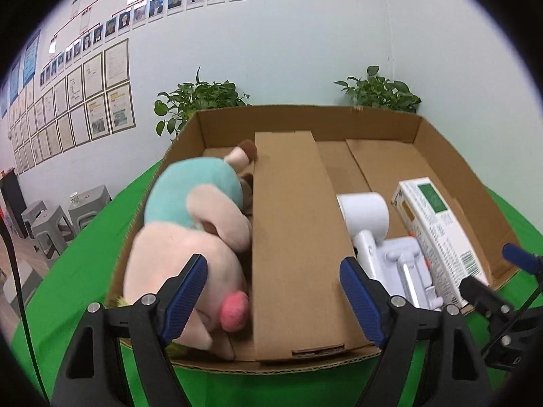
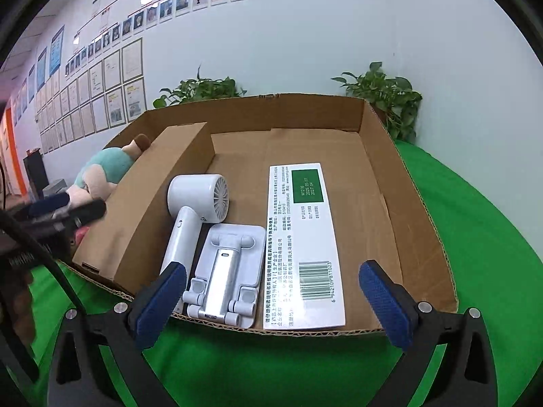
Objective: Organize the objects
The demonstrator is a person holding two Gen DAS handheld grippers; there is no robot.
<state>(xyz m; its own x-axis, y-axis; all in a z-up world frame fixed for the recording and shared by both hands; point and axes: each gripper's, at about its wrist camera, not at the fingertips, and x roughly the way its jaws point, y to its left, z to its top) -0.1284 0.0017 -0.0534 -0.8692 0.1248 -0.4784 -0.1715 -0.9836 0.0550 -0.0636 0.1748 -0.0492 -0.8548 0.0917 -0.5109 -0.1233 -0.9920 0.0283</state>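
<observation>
below, green cloth (image 2: 475,237) under a cardboard box (image 2: 383,156); pale wall (image 1: 305,34) behind — both grippers' jaws released, empty.

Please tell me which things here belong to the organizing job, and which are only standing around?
Belong to the job:
- cardboard box with divider
- plush toy, left compartment
- white handheld fan, right compartment
- white folding phone stand
- white medicine carton

Just standing around:
- potted plants
- grey stools
- framed papers on the wall
</observation>
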